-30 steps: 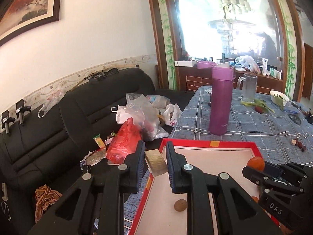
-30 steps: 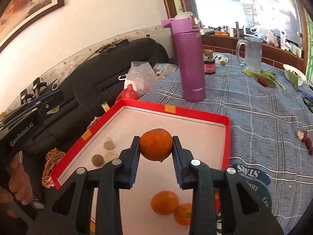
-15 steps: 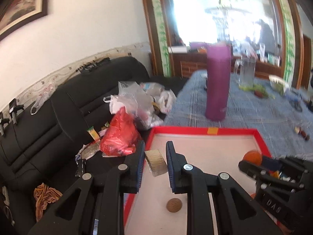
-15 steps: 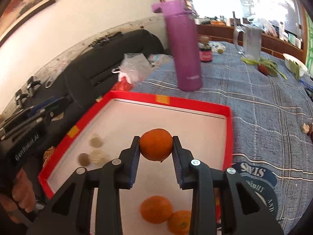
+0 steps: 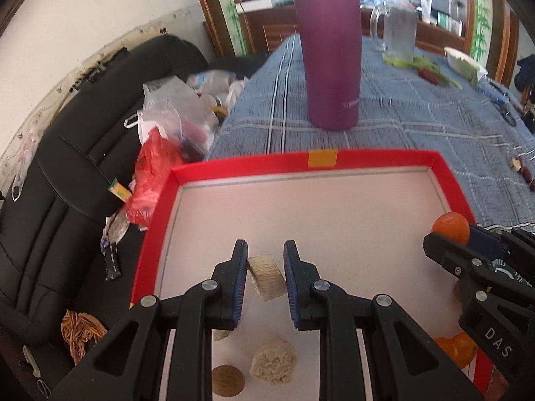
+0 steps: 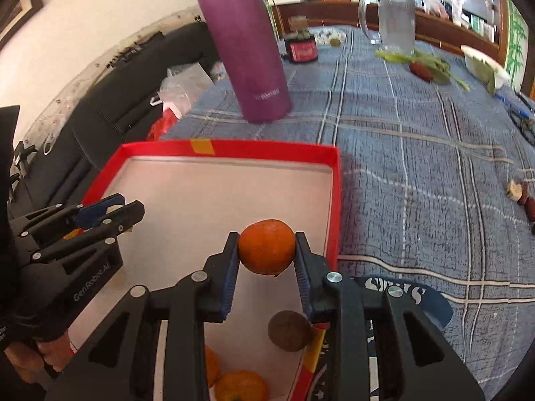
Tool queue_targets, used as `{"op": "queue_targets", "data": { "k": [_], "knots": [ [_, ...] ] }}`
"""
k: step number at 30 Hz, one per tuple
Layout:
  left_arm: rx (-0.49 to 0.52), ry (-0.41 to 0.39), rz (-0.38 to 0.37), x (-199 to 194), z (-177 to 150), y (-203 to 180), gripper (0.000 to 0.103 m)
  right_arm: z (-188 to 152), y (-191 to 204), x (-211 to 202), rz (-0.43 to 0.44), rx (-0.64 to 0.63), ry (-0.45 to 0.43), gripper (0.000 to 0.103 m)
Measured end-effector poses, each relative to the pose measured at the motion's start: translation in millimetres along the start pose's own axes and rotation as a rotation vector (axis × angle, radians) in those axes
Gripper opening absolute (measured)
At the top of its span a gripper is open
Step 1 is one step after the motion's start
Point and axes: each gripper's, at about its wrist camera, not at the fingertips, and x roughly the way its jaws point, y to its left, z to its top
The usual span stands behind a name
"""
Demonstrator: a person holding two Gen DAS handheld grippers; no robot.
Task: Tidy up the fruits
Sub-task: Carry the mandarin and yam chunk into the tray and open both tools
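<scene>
A red-rimmed tray [image 5: 254, 166] [image 6: 335, 180] with a pale floor lies on the blue plaid tablecloth. My left gripper [image 5: 265, 274] is shut on a pale tan block [image 5: 266, 277] above the tray's left half. Under it lie a crumbly beige chunk [image 5: 273, 366] and a round brown piece [image 5: 228, 382]. My right gripper [image 6: 267, 253] is shut on an orange mandarin [image 6: 266, 250] over the tray's right side; the same mandarin [image 5: 450, 226] shows at the right of the left wrist view. More mandarins [image 6: 241, 386] and a brown round fruit [image 6: 289, 330] rest on the tray floor below.
A tall purple bottle [image 5: 329, 50] [image 6: 247, 50] stands just beyond the tray. Further back are a glass mug [image 6: 394, 20], greens [image 6: 428, 63], a white bowl [image 6: 485, 67] and small brown fruits [image 6: 521, 193]. A black sofa [image 5: 67, 173] with plastic bags borders the table's left.
Both grippers have tilted down and come lower over the tray, each still holding its item. The right gripper has shifted toward the tray's right rim.
</scene>
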Motion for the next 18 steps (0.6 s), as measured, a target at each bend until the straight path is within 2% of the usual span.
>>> {"op": "queue_targets", "data": {
  "k": [7,9,12,15,18],
  "knots": [
    [0.009,0.043,0.022,7,0,-2,0.022,-1,1,1,0.004,-0.027,0.029,0.036],
    [0.013,0.045,0.04,6,0,-3,0.028,0,-1,0,0.037,-0.014,0.034,0.04],
    [0.016,0.039,0.062,4,-1,-5,0.044,-2,-8,-13,0.072,0.015,-0.018,0.044],
    [0.017,0.009,0.074,-6,-2,-8,0.046,-1,-18,-32,0.086,0.031,-0.09,0.047],
    [0.02,-0.018,0.054,-18,-1,-14,0.049,0,-31,-48,0.059,0.04,-0.134,0.047]
  ]
}}
